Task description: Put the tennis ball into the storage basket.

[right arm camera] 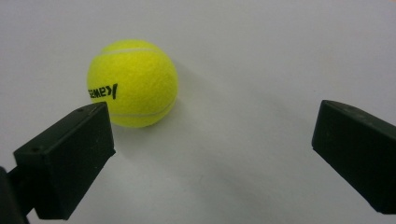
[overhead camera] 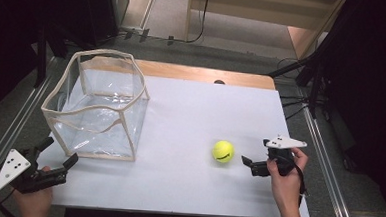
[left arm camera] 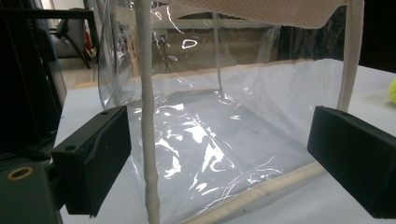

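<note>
On a white worktop [overhead camera: 190, 123], a light, springy tennis ball [overhead camera: 223, 151] awaits the right gripper [overhead camera: 253, 165], jaws wide; left gripper [overhead camera: 58, 151], jaws wide, faces a floppy clear bag [overhead camera: 98, 106].

I see a white tabletop [overhead camera: 190, 118] with a wooden strip [overhead camera: 208, 74] along its twelve o'clock edge. Cables [overhead camera: 291, 101] trail over grey floor [overhead camera: 234, 50] at two o'clock; a metal rail [overhead camera: 9, 129] runs at nine o'clock.

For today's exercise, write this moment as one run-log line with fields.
left gripper: open, facing clear bag | right gripper: open, near tennis ball, not touching | ball: on white table, outside bag
</note>
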`<action>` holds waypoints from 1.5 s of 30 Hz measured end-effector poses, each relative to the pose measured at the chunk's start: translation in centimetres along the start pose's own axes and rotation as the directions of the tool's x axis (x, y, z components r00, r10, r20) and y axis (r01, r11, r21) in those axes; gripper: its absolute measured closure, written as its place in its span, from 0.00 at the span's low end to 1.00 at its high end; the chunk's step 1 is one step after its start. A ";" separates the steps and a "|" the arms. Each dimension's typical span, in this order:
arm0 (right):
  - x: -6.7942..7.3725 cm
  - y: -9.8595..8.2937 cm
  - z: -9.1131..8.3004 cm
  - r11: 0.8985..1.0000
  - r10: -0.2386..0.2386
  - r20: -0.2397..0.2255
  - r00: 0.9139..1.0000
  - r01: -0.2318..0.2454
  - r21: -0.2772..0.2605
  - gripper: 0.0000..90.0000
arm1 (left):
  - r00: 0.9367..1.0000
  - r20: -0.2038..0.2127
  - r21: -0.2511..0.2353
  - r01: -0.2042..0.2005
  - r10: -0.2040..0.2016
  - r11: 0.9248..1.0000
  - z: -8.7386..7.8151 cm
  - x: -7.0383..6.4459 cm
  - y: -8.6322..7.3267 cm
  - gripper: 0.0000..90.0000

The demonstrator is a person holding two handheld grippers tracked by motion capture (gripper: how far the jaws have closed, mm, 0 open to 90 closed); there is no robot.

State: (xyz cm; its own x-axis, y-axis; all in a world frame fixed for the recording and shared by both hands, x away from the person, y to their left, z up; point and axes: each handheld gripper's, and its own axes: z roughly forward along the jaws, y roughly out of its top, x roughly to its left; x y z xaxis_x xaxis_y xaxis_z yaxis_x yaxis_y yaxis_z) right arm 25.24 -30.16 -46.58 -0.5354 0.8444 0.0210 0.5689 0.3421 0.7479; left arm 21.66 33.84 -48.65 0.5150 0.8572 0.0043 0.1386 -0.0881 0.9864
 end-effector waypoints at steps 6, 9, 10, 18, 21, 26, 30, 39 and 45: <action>0.4 0.8 0.7 0.999 -0.017 -0.021 1.000 0.017 0.035 0.00 | 1.000 0.001 0.000 0.003 -0.003 1.000 0.0 0.0 0.0 0.07; 0.5 1.2 0.9 0.999 -0.027 -0.029 0.999 0.028 0.045 0.00 | 1.000 0.001 0.000 0.002 -0.002 1.000 0.0 0.0 0.0 0.07; 0.6 1.5 1.2 0.998 -0.036 -0.039 0.999 0.039 0.058 0.00 | 1.000 0.001 0.002 0.001 -0.001 1.000 0.0 0.0 0.0 0.07; 1.2 2.6 2.2 0.993 -0.064 -0.063 0.996 0.071 0.098 0.00 | 1.000 0.000 0.006 -0.003 0.003 1.000 0.1 0.0 0.0 0.07; 1.5 2.9 2.7 0.989 -0.075 -0.079 0.994 0.084 0.119 0.00 | 1.000 0.001 0.008 -0.008 0.008 1.000 0.1 0.0 0.0 0.07; 2.0 3.5 3.7 0.978 -0.105 -0.088 0.991 0.119 0.172 0.00 | 1.000 0.002 0.009 -0.010 0.010 1.000 0.1 0.0 0.0 0.07; 2.3 3.7 4.3 0.971 -0.117 -0.100 0.988 0.135 0.197 0.00 | 1.000 0.002 0.008 -0.010 0.010 1.000 0.1 0.0 0.0 0.07; 2.8 4.0 5.3 0.955 -0.125 -0.116 0.985 0.151 0.254 0.00 | 1.000 0.001 0.011 -0.007 0.007 1.000 0.1 0.0 0.0 0.07; 3.2 4.3 6.0 0.942 -0.139 -0.130 0.982 0.171 0.287 0.00 | 1.000 0.003 0.011 -0.008 0.008 1.000 0.1 0.0 0.0 0.07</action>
State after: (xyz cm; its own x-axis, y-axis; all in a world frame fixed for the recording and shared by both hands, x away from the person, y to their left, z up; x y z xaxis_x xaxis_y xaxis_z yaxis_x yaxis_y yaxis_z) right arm 29.75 -23.53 -47.33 -0.6855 0.7281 0.0031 0.6240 0.5853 0.5177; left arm 21.74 33.74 -48.64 0.5189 0.8548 0.0115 0.1437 -0.1004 0.9845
